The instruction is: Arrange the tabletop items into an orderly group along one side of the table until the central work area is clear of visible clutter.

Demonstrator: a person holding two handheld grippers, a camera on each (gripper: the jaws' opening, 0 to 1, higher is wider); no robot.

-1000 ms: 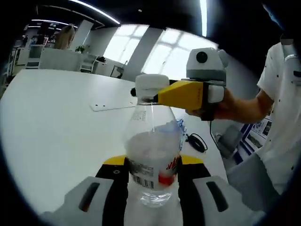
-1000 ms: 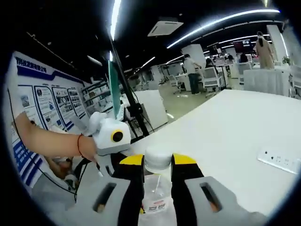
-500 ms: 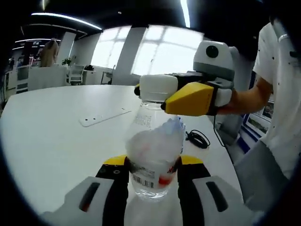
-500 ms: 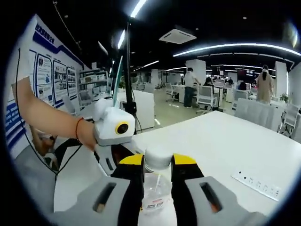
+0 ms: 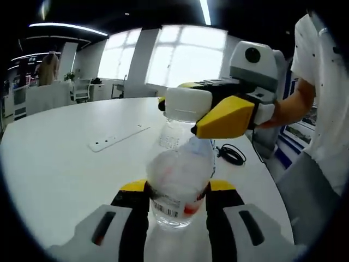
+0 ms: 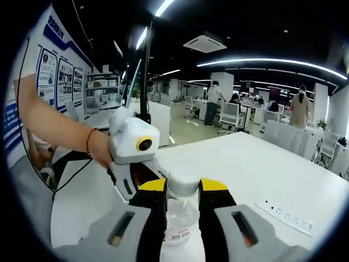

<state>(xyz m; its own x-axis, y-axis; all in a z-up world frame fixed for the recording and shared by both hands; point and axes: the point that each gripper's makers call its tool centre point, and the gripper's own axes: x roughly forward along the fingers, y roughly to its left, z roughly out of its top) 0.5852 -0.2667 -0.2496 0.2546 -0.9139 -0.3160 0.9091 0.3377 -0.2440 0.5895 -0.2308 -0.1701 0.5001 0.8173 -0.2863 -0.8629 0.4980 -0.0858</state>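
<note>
A clear plastic bottle [image 5: 179,180] with a barcode label and crumpled material inside stands upright above the white table [image 5: 60,164]. My left gripper [image 5: 177,190] is shut on its body. The right gripper [image 5: 188,113], yellow-jawed, reaches in from the right and is shut on the white cap [image 5: 184,98]. In the right gripper view the cap [image 6: 182,182] sits between my right gripper's [image 6: 182,189] jaws, with the bottle neck [image 6: 179,224] below. The left gripper [image 6: 143,176], held by a hand, grips the bottle lower down from the left.
A flat white power strip [image 5: 117,137] lies on the table, also seen at the right edge [image 6: 287,217]. A black cable [image 5: 232,154] is coiled near the table's edge. A person's white shirt [image 5: 327,87] is at the right. Office desks and chairs stand beyond.
Both views have shifted a little with the hands. The right gripper looms slightly larger in the left gripper view. Both grippers keep their hold on the bottle and cap.
</note>
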